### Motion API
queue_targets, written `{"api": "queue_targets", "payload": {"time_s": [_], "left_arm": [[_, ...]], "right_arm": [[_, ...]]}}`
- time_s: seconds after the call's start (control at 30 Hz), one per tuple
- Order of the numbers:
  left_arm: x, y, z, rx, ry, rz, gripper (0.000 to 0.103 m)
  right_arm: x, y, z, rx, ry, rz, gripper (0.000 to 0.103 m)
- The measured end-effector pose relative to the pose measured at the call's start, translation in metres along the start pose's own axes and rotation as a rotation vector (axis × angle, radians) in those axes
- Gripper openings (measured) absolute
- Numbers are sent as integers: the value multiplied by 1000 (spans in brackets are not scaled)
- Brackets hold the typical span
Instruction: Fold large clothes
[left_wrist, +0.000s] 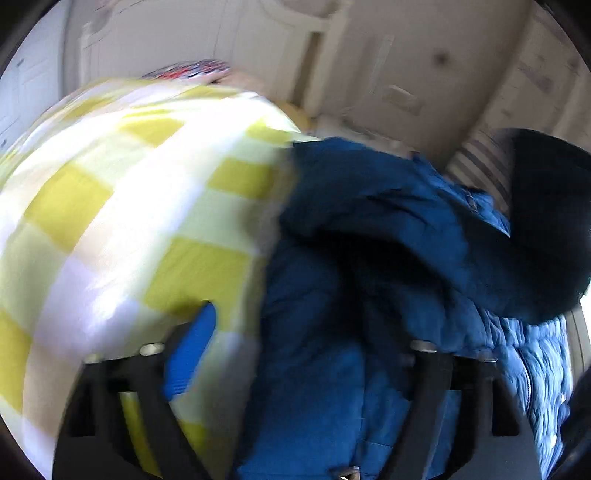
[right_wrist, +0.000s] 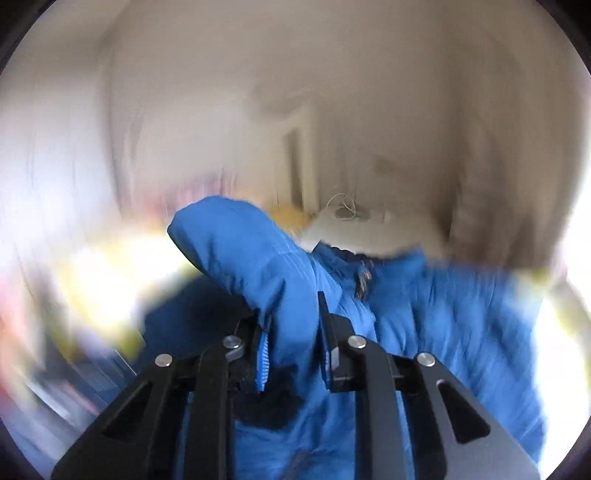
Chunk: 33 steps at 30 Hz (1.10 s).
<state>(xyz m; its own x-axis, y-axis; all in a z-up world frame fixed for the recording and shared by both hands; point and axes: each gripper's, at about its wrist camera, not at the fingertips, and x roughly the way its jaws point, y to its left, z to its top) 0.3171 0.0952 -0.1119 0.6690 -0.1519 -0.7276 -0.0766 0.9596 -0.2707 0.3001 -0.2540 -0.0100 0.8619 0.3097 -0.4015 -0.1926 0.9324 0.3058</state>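
Note:
A blue quilted puffer jacket (left_wrist: 369, 229) lies bunched on a yellow-and-white checked bedspread (left_wrist: 129, 203). In the left wrist view my left gripper (left_wrist: 295, 354) stands wide open; its left finger's blue pad (left_wrist: 190, 354) shows against the bedspread, and the right finger is hidden in jacket folds. In the right wrist view my right gripper (right_wrist: 291, 332) is shut on a fold of the blue jacket (right_wrist: 266, 266), which rises between the fingers (right_wrist: 263, 358) and is lifted. Both views are motion-blurred.
Cream wardrobe doors (left_wrist: 351, 66) stand behind the bed. A striped cushion (left_wrist: 480, 166) and a dark shape (left_wrist: 550, 206) sit at the right. A patterned red-and-blue item (left_wrist: 188, 72) lies at the bed's far edge. A white pillow with a cord (right_wrist: 347, 218) lies behind the jacket.

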Motion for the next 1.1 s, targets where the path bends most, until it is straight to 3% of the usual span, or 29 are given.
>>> {"api": "queue_targets", "payload": {"time_s": [0.07, 0.13, 0.17, 0.2, 0.27, 0.37, 0.43, 0.47, 0.53, 0.6, 0.7, 0.77, 0.83, 0.9, 1.0, 1.1], "left_arm": [[0, 2, 0, -6, -1, -10, 76], [0, 1, 0, 6, 2, 3, 76], [0, 1, 0, 8, 4, 5, 76], [0, 2, 0, 8, 4, 4, 77], [-2, 3, -1, 6, 2, 1, 77], [-3, 4, -1, 5, 3, 5, 78], [-4, 4, 0, 4, 2, 6, 78], [-4, 5, 0, 2, 2, 6, 78], [-4, 4, 0, 5, 3, 10, 78], [-4, 4, 0, 7, 3, 13, 78], [-5, 4, 0, 7, 4, 14, 79], [-5, 4, 0, 7, 4, 12, 79], [-6, 4, 0, 6, 4, 10, 80], [-6, 5, -1, 7, 4, 10, 80], [-6, 5, 0, 6, 4, 9, 80], [-6, 6, -1, 3, 3, 5, 80]], "right_arm": [[-14, -71, -17, 335, -16, 47, 27], [-5, -107, -36, 395, 94, -46, 33], [0, -117, -44, 409, 139, -64, 43], [4, -129, -54, 457, 168, -37, 45], [4, -141, -64, 534, 144, 17, 46], [0, -143, -62, 532, 122, 18, 52], [-3, -146, -64, 540, 113, 27, 49], [-1, -143, -63, 542, 107, 33, 31], [-12, -133, -55, 504, 79, 49, 24], [-24, -111, -39, 388, 36, 43, 21], [-37, -103, -26, 343, 19, 13, 21], [-32, -116, -36, 370, 73, -45, 22], [-13, -139, -59, 445, 195, -93, 32], [-19, -151, -65, 546, 179, -41, 39], [-54, -143, -52, 516, 61, -174, 44], [-95, -119, -32, 364, -135, -398, 46]]}}
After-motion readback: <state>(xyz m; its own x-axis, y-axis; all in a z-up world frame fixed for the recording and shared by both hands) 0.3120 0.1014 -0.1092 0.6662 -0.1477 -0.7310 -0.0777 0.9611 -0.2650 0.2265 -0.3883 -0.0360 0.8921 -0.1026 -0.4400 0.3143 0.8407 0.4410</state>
